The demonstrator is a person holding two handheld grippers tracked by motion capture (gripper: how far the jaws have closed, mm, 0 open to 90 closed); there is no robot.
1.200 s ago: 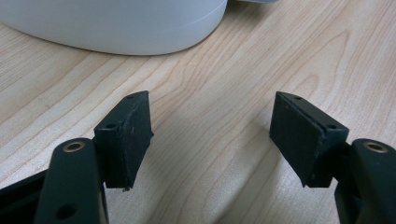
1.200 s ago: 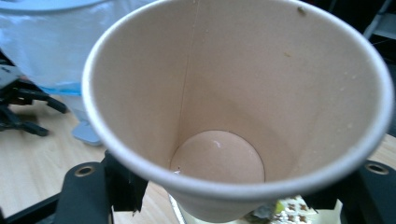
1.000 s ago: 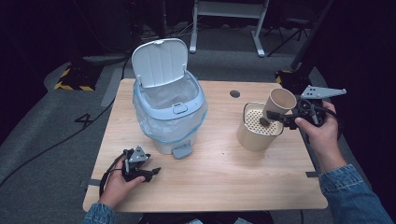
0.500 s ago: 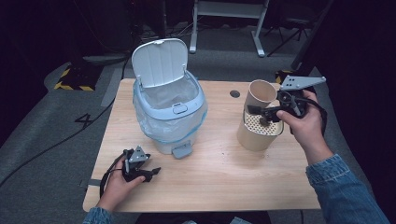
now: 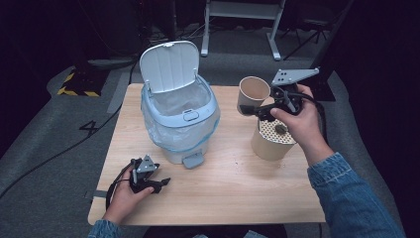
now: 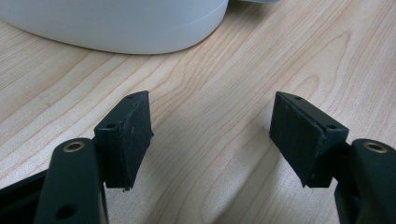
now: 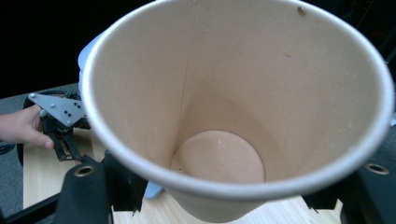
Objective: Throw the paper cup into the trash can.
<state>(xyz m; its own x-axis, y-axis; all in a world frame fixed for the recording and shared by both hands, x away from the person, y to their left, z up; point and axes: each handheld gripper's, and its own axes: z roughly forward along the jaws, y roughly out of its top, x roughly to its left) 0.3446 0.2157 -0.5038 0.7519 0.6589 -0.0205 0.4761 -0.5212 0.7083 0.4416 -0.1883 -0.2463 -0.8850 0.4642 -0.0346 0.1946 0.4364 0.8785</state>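
Cup (image 5: 253,92) nearer bin (image 5: 181,124) than before

Blue denim sleeves (image 5: 354,198), black fingers (image 6: 128,137)

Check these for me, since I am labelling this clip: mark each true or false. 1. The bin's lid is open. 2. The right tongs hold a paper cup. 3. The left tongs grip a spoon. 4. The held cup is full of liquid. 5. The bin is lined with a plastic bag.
1. True: the lid of the bin stands up.
2. True: the right tongs are shut on the paper cup.
3. False: the left tongs are open with nothing between them, low over the table.
4. False: the cup is empty.
5. True: the plastic bag drapes over the rim.
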